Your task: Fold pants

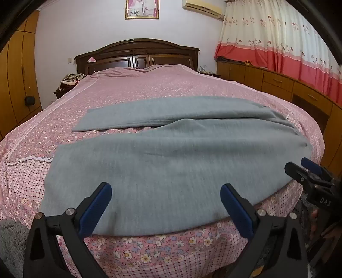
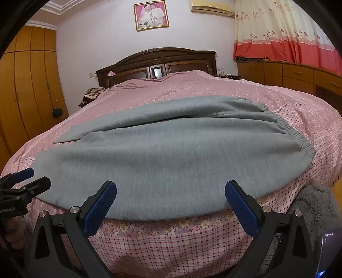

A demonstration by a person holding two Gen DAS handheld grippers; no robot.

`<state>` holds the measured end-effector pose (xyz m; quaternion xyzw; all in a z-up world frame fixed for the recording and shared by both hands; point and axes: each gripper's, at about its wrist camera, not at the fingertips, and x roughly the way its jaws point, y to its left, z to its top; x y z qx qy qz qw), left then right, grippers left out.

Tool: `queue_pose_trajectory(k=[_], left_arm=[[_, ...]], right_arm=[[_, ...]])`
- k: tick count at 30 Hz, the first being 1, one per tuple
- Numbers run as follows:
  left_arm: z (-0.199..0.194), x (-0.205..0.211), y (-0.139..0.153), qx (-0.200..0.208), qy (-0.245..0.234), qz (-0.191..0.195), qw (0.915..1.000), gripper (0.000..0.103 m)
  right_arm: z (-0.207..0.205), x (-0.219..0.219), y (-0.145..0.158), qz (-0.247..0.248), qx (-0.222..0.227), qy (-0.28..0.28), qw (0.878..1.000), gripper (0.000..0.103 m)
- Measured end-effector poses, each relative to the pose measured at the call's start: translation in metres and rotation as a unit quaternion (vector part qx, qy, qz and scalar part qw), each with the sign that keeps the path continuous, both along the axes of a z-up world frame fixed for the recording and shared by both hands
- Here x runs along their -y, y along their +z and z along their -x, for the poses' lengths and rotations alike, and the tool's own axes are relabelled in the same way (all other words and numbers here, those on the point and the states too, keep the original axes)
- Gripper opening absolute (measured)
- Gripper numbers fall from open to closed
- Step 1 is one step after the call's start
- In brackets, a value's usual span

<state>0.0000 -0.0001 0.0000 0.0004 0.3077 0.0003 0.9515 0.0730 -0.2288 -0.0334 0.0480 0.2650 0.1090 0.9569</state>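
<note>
grey pants (image 1: pixel 171 166), laid flat along the bed's (image 1: pixel 149 252) near edge. left tongs (image 1: pixel 165 195) and right tongs (image 2: pixel 171 192) both released, holding nothing. risk: a shallow pinch could take 1 layer only, skewing the fold.

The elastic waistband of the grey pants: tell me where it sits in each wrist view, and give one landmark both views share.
Left wrist view: the waistband is at the right end of the grey pants, right of centre, seen nearly edge-on.
Right wrist view: the waistband runs down the pants' right end as a ribbed, gathered band.
Shared landmark: the framed wedding photo on the wall above the headboard.
</note>
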Motion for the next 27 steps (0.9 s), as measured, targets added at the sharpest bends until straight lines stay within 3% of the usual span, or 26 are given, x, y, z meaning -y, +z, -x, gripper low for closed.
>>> queue_pose_trajectory(k=[27], left_arm=[[0.0010,-0.0012,0.0008,-0.001,-0.001,0.005,1.0000,0.103]], right_arm=[[-0.0013,-0.0029,-0.0083,0.002,-0.005,0.000,1.000,0.103]])
